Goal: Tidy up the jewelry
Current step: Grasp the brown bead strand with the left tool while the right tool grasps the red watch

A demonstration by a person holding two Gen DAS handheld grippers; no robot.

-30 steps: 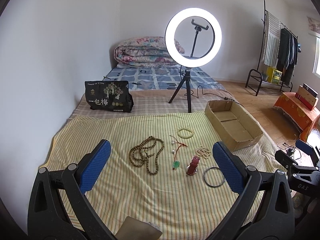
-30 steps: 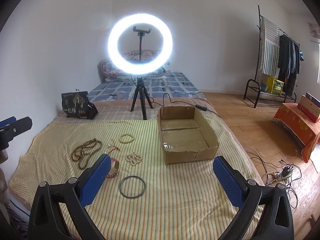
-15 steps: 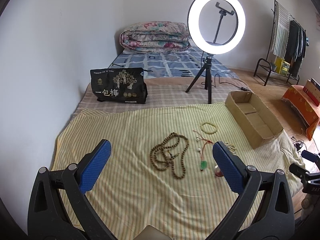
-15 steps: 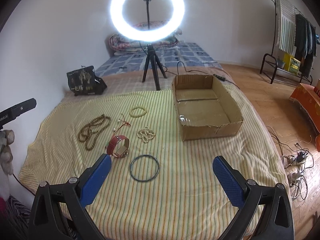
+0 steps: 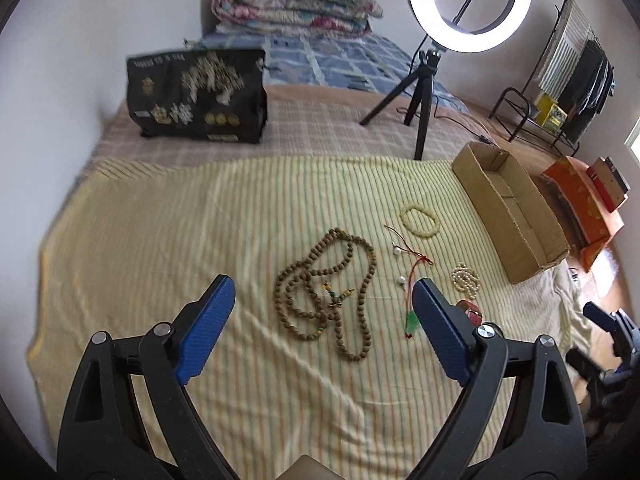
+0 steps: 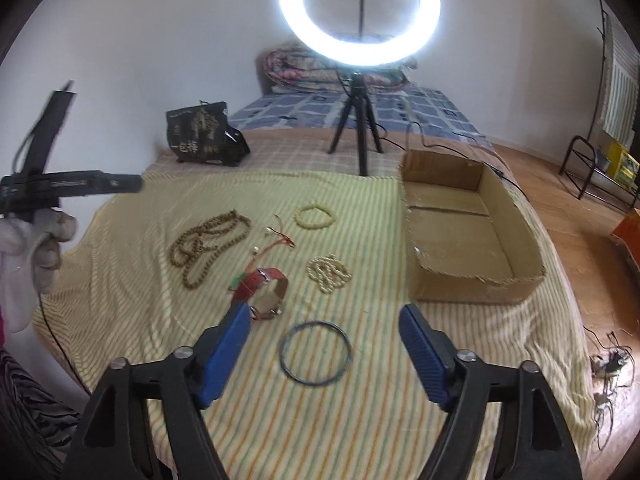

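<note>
Jewelry lies on a yellow striped cloth (image 5: pixel 160 240). My left gripper (image 5: pixel 324 312) is open and empty, hovering over a long brown bead necklace (image 5: pixel 324 292). Near it lie a red cord with a green pendant (image 5: pixel 412 280), a yellow bead bracelet (image 5: pixel 420 220), a pearl bracelet (image 5: pixel 466 278) and a red watch (image 5: pixel 470 310). My right gripper (image 6: pixel 326 340) is open and empty, just above a dark bangle (image 6: pixel 316 354). The red watch (image 6: pixel 262 290) lies by its left finger. The pearl bracelet (image 6: pixel 329 272) lies ahead. An open cardboard box (image 6: pixel 460 232) sits to the right.
A ring light on a tripod (image 6: pixel 360 60) stands behind the cloth. A black bag (image 5: pixel 198 96) sits at the back left, folded quilts (image 5: pixel 296 4) behind it. The bed's right edge drops to a wooden floor (image 6: pixel 580 208) with cables (image 6: pixel 608 364).
Both grippers have moved forward and down toward the cloth. The left one has swung left over the brown bead necklace; the right one has closed in on the dark bangle.
</note>
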